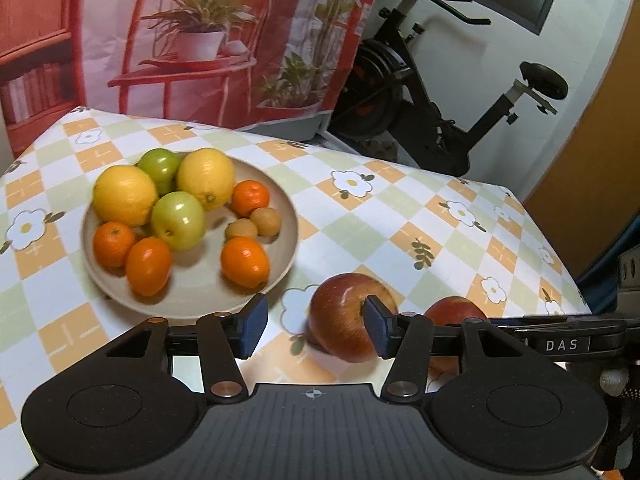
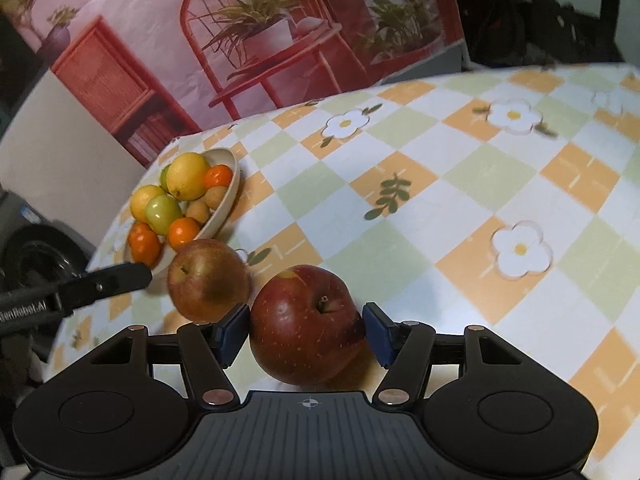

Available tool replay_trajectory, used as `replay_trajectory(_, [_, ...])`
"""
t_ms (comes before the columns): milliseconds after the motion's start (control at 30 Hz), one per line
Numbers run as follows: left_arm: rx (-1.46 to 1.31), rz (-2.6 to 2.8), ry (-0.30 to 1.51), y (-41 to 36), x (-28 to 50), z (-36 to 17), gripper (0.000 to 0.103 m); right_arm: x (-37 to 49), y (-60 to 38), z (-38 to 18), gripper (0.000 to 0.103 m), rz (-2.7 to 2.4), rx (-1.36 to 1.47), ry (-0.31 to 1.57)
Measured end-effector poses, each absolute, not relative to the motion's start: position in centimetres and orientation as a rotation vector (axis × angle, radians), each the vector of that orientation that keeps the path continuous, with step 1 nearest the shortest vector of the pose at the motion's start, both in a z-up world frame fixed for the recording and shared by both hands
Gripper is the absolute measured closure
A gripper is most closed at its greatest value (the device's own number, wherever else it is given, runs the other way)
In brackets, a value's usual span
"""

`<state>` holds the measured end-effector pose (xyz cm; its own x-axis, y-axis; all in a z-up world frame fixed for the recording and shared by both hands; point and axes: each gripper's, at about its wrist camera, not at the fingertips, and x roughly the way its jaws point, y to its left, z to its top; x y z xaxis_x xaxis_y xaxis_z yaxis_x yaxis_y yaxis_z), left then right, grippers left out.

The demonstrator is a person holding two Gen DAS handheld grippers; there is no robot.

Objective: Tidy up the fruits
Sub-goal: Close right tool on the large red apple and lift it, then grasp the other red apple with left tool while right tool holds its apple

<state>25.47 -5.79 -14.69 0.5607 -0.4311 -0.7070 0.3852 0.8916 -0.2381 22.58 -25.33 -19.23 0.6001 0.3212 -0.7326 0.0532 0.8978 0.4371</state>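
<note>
So the fruit plate (image 1: 192,292) sat on the checkered flower tablecloth (image 1: 400,216) at about 10 o'clock in the left wrist view, loaded with two lemons (image 1: 125,195), two green apples (image 1: 178,220), four little oranges (image 1: 245,262) and a couple of small brown fruits (image 1: 241,230). Two red apples were off the plate, just beside it on the cloth. The left claw (image 1: 314,330) was partly open with nothing gripped: the nearer red apple (image 1: 344,328) sat toward its 3 o'clock side, the right pad overlapping it, while the left pad stood well clear of it. The second red apple (image 1: 454,312) peeked out behind the claw's right arm. In the right wrist view, the right claw (image 2: 306,334) straddled the darker red apple (image 2: 306,328), stem up; both pads looked right at its sides, but I couldn't tell if they were actually squeezing it. The other apple (image 2: 208,280) was at its 10 o'clock, close beside it, with the plate (image 2: 228,196) farther along the same way.
</note>
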Motion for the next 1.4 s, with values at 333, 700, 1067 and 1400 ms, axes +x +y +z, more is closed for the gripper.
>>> replay_trajectory(333, [-0.006, -0.529, 0.853, -7.8, 25.8, -15.2, 0.042, 23.3, -25.5, -17.9, 0.045, 0.047, 0.137, 0.898])
replay_trajectory(700, [0.052, -0.577, 0.852, -9.0, 26.0, -15.7, 0.041, 23.0, -25.5, -18.0, 0.045, 0.068, 0.122, 0.894])
replay_trajectory(1067, [0.125, -0.581, 0.858, -10.1, 26.5, -17.0, 0.035, 22.7, -26.5, -18.2, 0.045, 0.075, 0.177, 0.885])
replay_trajectory(1400, [0.179, -0.587, 0.825, -10.9, 26.2, -17.2, 0.035, 22.2, -27.1, -18.5, 0.043, 0.062, 0.238, 0.863])
